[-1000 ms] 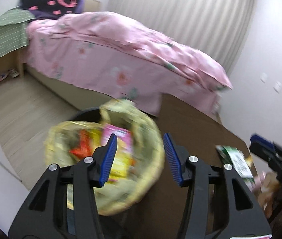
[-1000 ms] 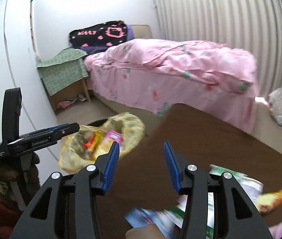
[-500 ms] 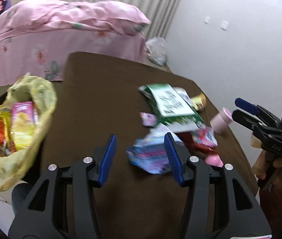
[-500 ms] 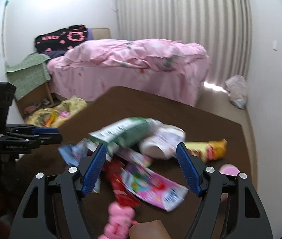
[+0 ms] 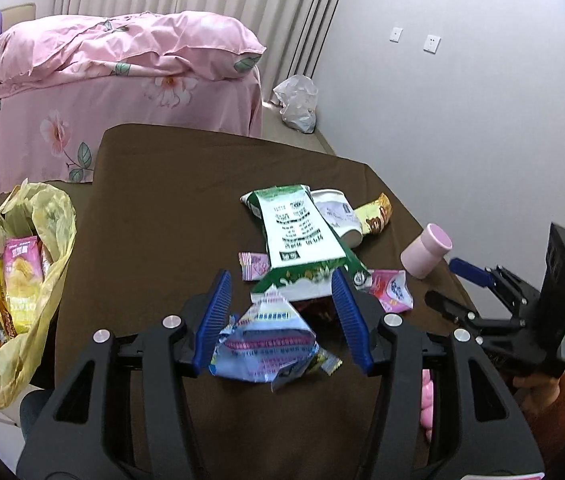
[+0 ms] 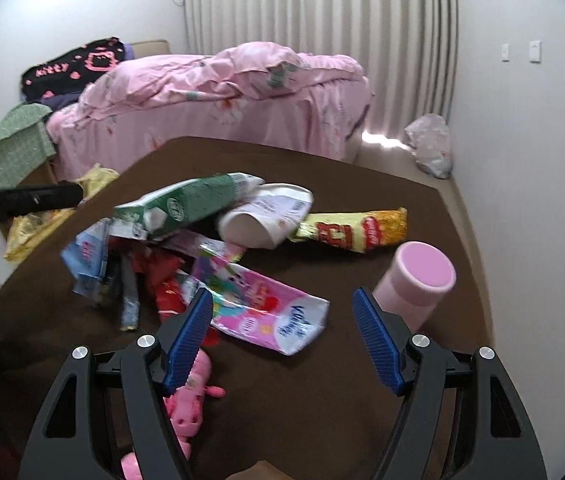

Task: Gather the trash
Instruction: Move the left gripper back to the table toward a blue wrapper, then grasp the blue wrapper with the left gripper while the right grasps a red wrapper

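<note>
A pile of snack wrappers lies on the brown table (image 5: 170,208). My left gripper (image 5: 284,320) is open, its jaws either side of a crumpled light blue wrapper (image 5: 266,344), just short of a green and white bag (image 5: 302,236). My right gripper (image 6: 282,336) is open wide above a pink wrapper (image 6: 266,312), beside a pink cup (image 6: 422,284) lying on its side. It also shows at the right of the left wrist view (image 5: 458,284). A yellow trash bag (image 5: 14,276) holding wrappers hangs off the table's left edge.
A white paper cup (image 6: 266,216) and a yellow noodle packet (image 6: 354,232) lie behind the pile. A pink toy (image 6: 190,400) lies near my right gripper. A pink bed (image 5: 102,80) stands beyond the table. A white plastic bag (image 5: 296,104) sits on the floor by the wall.
My left gripper swung right from over the trash bag to the wrapper pile and closed in on the blue wrapper. My right gripper opened wider and moved toward the pink wrapper.
</note>
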